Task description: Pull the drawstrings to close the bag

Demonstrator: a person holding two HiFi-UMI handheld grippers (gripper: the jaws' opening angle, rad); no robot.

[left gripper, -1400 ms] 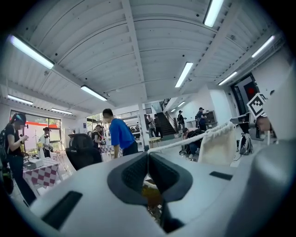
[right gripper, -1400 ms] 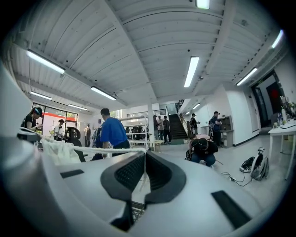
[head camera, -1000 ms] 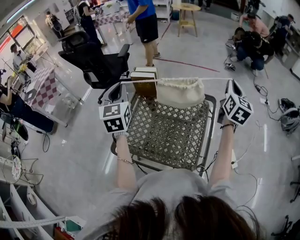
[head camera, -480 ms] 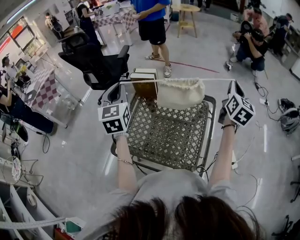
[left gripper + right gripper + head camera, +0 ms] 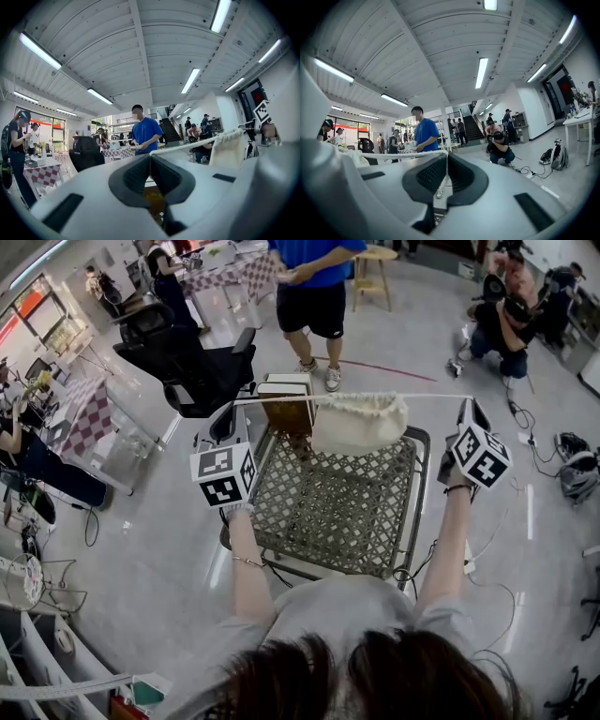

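A cream cloth bag hangs above the far end of a metal lattice table, its mouth gathered. Its white drawstrings stretch taut in a level line to both sides. My left gripper is shut on the left string end, seen pinched between the pads in the left gripper view, with the bag off to its right. My right gripper is shut on the right string end; there the drawstring runs left toward the bag.
A wooden box stands at the table's far left corner beside the bag. A black office chair is beyond on the left. A person in a blue shirt stands just past the table; others crouch at the far right.
Both grippers and the bag have stayed put with the strings taut. The person in the blue shirt has walked nearer and to the right behind the table.
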